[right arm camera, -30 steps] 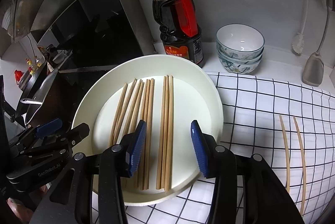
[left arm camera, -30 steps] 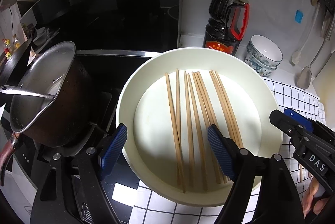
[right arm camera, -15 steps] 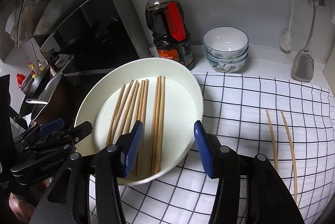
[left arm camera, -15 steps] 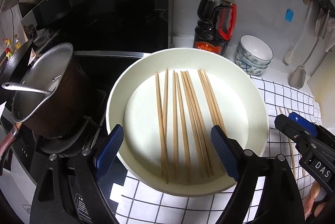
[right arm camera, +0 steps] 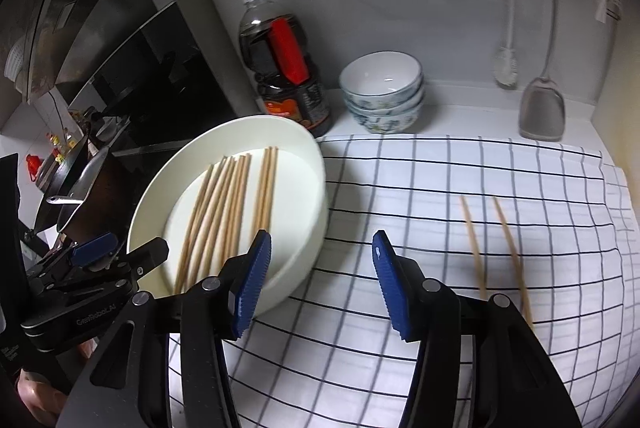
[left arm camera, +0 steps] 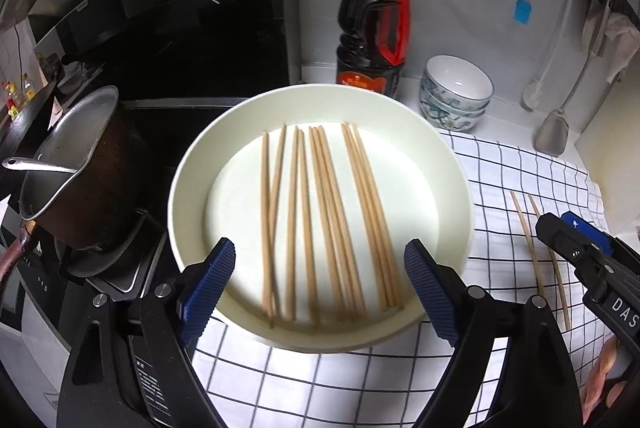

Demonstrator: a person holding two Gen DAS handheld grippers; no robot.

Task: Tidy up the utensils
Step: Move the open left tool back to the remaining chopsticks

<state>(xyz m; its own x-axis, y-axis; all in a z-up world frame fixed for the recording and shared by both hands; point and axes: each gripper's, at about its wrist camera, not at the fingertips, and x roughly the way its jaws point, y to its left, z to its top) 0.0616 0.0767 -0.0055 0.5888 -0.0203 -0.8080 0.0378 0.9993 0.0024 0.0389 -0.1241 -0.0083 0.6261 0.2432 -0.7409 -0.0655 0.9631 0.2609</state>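
A white round dish (left arm camera: 452,188) holds several wooden chopsticks (left arm camera: 328,220) laid side by side; it also shows in the right wrist view (right arm camera: 308,180). Two more chopsticks (right arm camera: 496,248) lie on the checked cloth (right arm camera: 440,212) to the right, and they show in the left wrist view (left arm camera: 540,252). My left gripper (left arm camera: 320,288) is open and empty, its blue pads just above the dish's near rim. My right gripper (right arm camera: 318,280) is open and empty over the cloth, between the dish and the two loose chopsticks.
A dark soy sauce bottle (left arm camera: 374,40) and stacked bowls (left arm camera: 456,92) stand behind the dish by the wall. A pot with a ladle (left arm camera: 76,164) sits on the stove at the left. A spatula (right arm camera: 542,108) and a brush (right arm camera: 506,64) hang at the right.
Both grippers have drawn back from the dish. The right gripper has swung right, over the cloth toward the two loose chopsticks. Both stay open and empty.
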